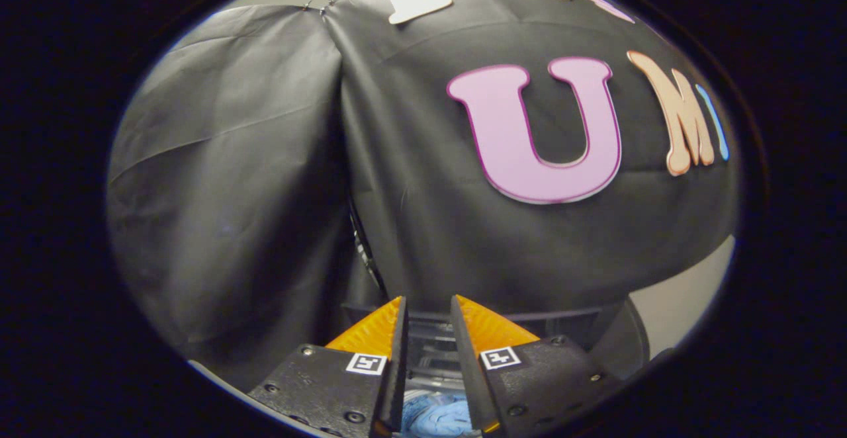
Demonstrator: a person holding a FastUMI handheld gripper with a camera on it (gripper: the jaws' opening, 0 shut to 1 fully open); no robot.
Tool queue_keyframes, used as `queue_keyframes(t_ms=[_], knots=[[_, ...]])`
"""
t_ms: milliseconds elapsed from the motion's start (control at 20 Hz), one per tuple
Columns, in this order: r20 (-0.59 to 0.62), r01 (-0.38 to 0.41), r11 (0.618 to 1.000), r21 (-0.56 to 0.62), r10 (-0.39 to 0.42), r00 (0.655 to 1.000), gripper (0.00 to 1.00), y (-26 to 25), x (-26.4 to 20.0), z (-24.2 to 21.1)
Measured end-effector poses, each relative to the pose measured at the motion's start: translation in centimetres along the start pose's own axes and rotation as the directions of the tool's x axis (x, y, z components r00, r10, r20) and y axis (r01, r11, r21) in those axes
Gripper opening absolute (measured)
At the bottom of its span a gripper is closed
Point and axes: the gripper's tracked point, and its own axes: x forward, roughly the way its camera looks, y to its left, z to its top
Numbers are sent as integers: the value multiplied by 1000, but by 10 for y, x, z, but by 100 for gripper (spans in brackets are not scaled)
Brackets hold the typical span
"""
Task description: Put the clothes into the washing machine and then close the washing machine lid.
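gripper (429, 306): fingers narrowly parted, nothing gripped | blue clothes (437, 417) seen below between fingers | lid to be pushed fully down

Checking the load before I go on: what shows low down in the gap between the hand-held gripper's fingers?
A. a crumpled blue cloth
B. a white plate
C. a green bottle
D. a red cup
A: a crumpled blue cloth lies low in the gap between the fingers of the hand-held gripper, which stand a little apart without pressing on it.
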Motion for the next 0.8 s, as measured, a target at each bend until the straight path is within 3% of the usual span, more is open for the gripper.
queue_keyframes(t_ms=[250,400,650,800], knots=[[-14,84,995,-59,-85,996,54,-18,41,-16],[-10,153,984,-93,-155,988,75,-36,66,-26],[-38,244,961,-131,-251,967,91,-64,78,-47],[-64,260,955,-142,-271,960,99,-74,81,-57]])
